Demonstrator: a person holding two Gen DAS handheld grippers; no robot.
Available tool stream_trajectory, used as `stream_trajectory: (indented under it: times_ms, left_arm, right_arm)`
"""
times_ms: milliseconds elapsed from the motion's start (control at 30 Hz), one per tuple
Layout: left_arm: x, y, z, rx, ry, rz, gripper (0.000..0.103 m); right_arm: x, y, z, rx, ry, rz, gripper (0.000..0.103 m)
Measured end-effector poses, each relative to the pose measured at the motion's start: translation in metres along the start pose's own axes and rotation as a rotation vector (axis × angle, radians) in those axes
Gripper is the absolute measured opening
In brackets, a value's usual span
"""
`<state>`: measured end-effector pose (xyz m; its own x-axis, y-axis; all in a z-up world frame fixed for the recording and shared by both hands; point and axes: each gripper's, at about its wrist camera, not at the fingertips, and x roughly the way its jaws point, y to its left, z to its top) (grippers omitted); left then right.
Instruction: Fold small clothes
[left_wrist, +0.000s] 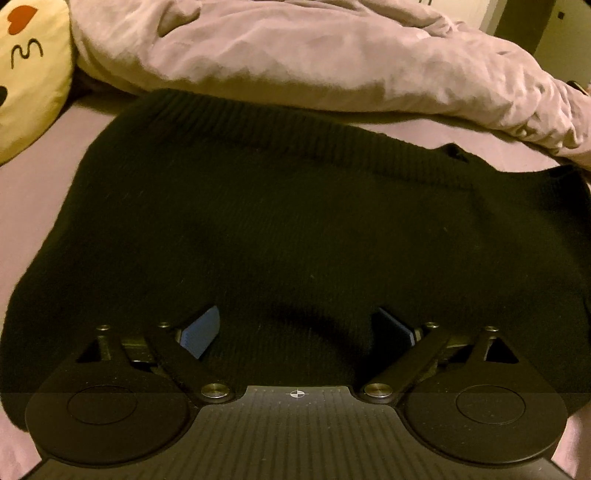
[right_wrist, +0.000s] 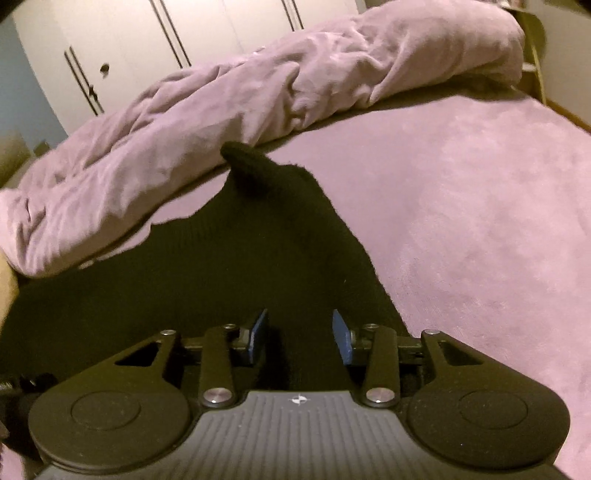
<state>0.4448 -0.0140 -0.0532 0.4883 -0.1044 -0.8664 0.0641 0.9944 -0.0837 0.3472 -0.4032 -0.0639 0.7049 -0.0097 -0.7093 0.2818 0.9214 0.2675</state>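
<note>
Black knit garment (left_wrist: 258, 221) between wide jaws

One black knit garment (left_wrist: 258, 221), one duvet (left_wrist: 295, 55), one cushion (left_wrist: 29, 74), two grippers (left_wrist: 295, 328).

Ribbed black knit garment (left_wrist: 258, 206) on seemingly fleecy matt sheet (right_wrist: 480, 206).

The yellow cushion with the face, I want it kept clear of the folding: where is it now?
The yellow cushion shows only in the left wrist view, at the far upper left, beside the rumpled pink duvet and beyond the black knit garment's left edge.
</note>
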Motion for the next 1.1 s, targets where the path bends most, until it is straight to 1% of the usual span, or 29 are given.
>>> stream_trajectory:
  times_ms: [167,267,333,367,400,433,467,500,567,633,700,733,833,867,900,967,1000,1033,1067,1100]
  left_arm:
    - [-0.004,0.007,-0.001,-0.011,0.011,-0.015,0.096]
    - [-0.012,0.023,-0.003,-0.055,0.008,-0.024,0.096]
    - [-0.017,0.036,-0.005,-0.084,0.006,0.003,0.096]
    - [-0.02,0.044,-0.007,-0.097,0.006,0.019,0.096]
    - [-0.023,0.053,-0.01,-0.117,0.002,0.021,0.096]
    - [-0.029,0.063,-0.014,-0.142,-0.007,0.01,0.096]
    - [-0.036,0.073,-0.019,-0.174,-0.022,-0.002,0.096]
    - [-0.044,0.083,-0.025,-0.212,-0.045,-0.009,0.096]
    - [-0.056,0.097,-0.034,-0.272,-0.065,-0.009,0.096]
    - [-0.065,0.111,-0.047,-0.341,-0.067,0.003,0.096]
    - [-0.065,0.124,-0.059,-0.4,-0.046,-0.029,0.096]
    - [-0.065,0.128,-0.064,-0.418,-0.039,-0.048,0.096]
    - [-0.065,0.128,-0.071,-0.428,-0.023,-0.081,0.096]
    - [-0.065,0.129,-0.072,-0.442,-0.021,-0.1,0.096]
    - [-0.063,0.132,-0.073,-0.477,-0.015,-0.132,0.096]
    - [-0.057,0.141,-0.082,-0.601,-0.007,-0.212,0.096]
    - [-0.053,0.147,-0.087,-0.675,0.002,-0.256,0.096]
    - [-0.047,0.153,-0.091,-0.726,0.019,-0.289,0.096]
    - [-0.042,0.157,-0.096,-0.768,0.029,-0.311,0.096]
    - [-0.04,0.159,-0.099,-0.795,0.013,-0.323,0.096]
  right_arm:
    - [0.001,0.01,-0.004,-0.036,0.011,-0.033,0.044]
    - [0.004,0.012,-0.004,-0.056,0.027,-0.041,0.047]
    - [0.006,0.013,-0.005,-0.062,0.036,-0.033,0.056]
    - [0.008,0.014,-0.004,-0.065,0.042,-0.023,0.066]
    - [0.009,0.015,-0.006,-0.072,0.052,-0.01,0.08]
    - [0.01,0.018,-0.007,-0.086,0.067,0.006,0.089]
    - [0.014,0.022,-0.008,-0.108,0.092,0.021,0.099]
    - [0.017,0.027,-0.01,-0.138,0.111,0.01,0.099]
    - [0.02,0.034,-0.013,-0.173,0.115,-0.02,0.099]
    - [0.02,0.032,-0.012,-0.149,0.115,-0.018,0.099]
    - [0.019,0.03,-0.011,-0.132,0.115,-0.009,0.099]
    - [0.018,0.028,-0.012,-0.13,0.111,-0.004,0.099]
    - [0.017,0.03,-0.016,-0.165,0.088,-0.007,0.099]
    - [0.017,0.032,-0.017,-0.179,0.08,-0.011,0.099]
    - [0.016,0.033,-0.019,-0.182,0.071,-0.014,0.099]
    - [0.013,0.034,-0.02,-0.166,0.061,-0.02,0.099]
    - [0.01,0.036,-0.019,-0.155,0.063,-0.027,0.099]
    - [0.003,0.04,-0.019,-0.147,0.06,-0.041,0.099]
    - [-0.004,0.045,-0.021,-0.145,0.045,-0.048,0.099]
    - [-0.013,0.052,-0.024,-0.145,0.03,-0.037,0.097]
